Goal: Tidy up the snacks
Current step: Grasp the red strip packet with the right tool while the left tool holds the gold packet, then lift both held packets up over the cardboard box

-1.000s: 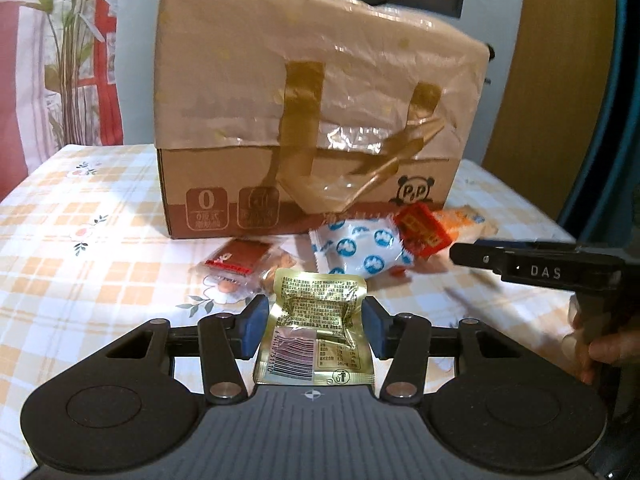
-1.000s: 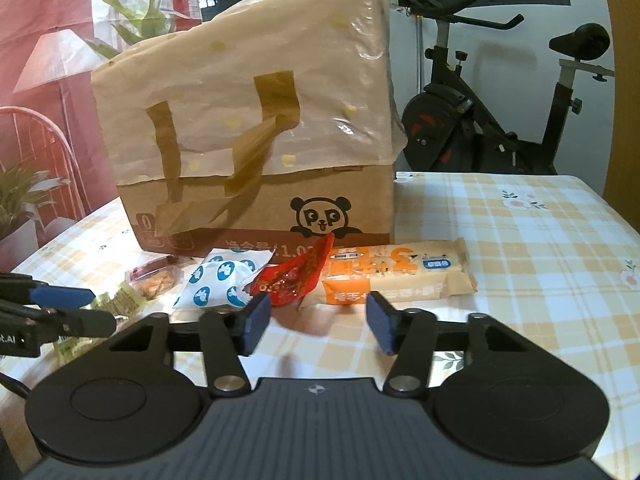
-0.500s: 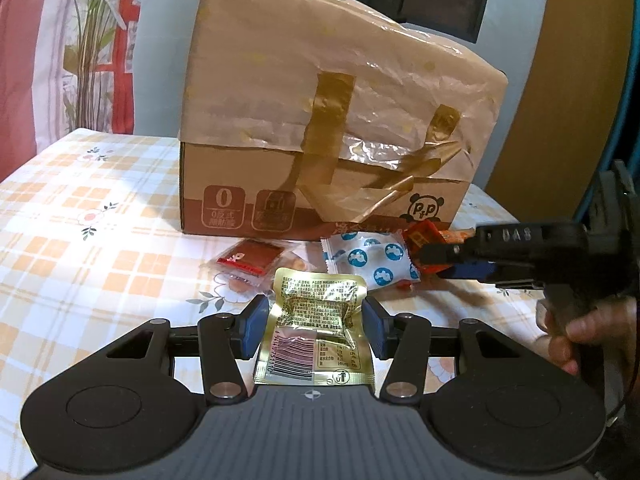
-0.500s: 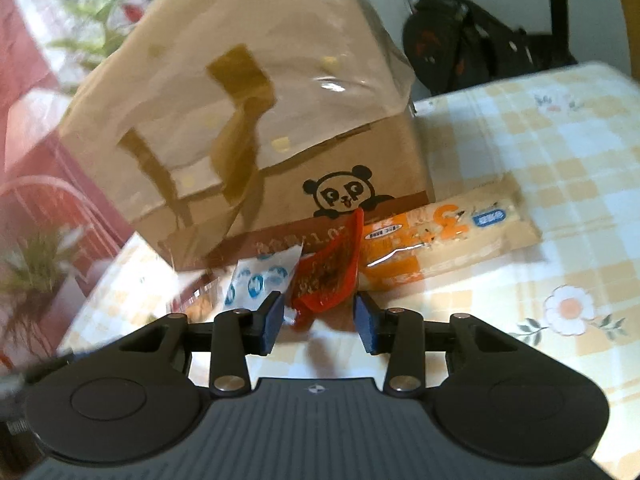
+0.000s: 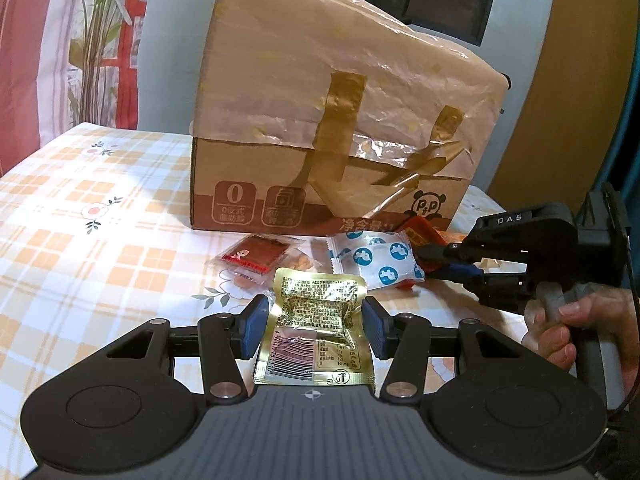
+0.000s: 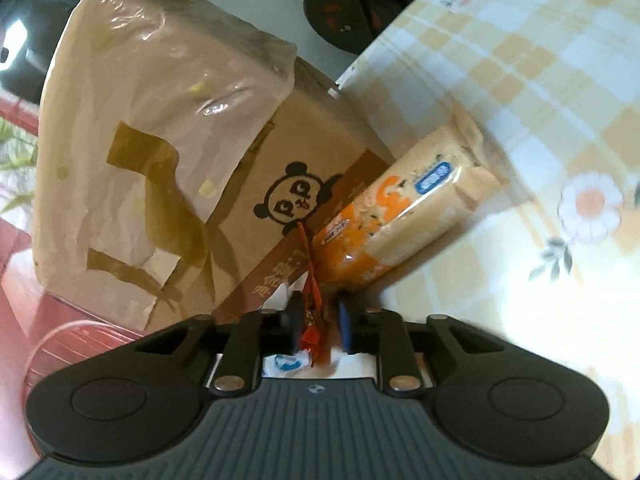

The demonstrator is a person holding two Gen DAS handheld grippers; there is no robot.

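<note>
- Gold packet (image 5: 316, 332) sits pinched between the blue pads of the left gripper (image 5: 314, 326), low in front.
- Right gripper (image 6: 319, 322), rolled sideways, is closing its jaws around the red packet (image 6: 311, 300).
- White-and-blue packet (image 5: 376, 258) and orange bar (image 6: 394, 216) lie on the checked tablecloth (image 5: 80, 240).
- Cardboard box (image 5: 332, 132) stands behind.

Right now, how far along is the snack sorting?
Nothing looks sorted yet. In hand: left gripper holds the gold packet; right gripper jaws are closing around the red packet. Left on the table: blue-dotted packet, clear red packet, orange bar.
</note>
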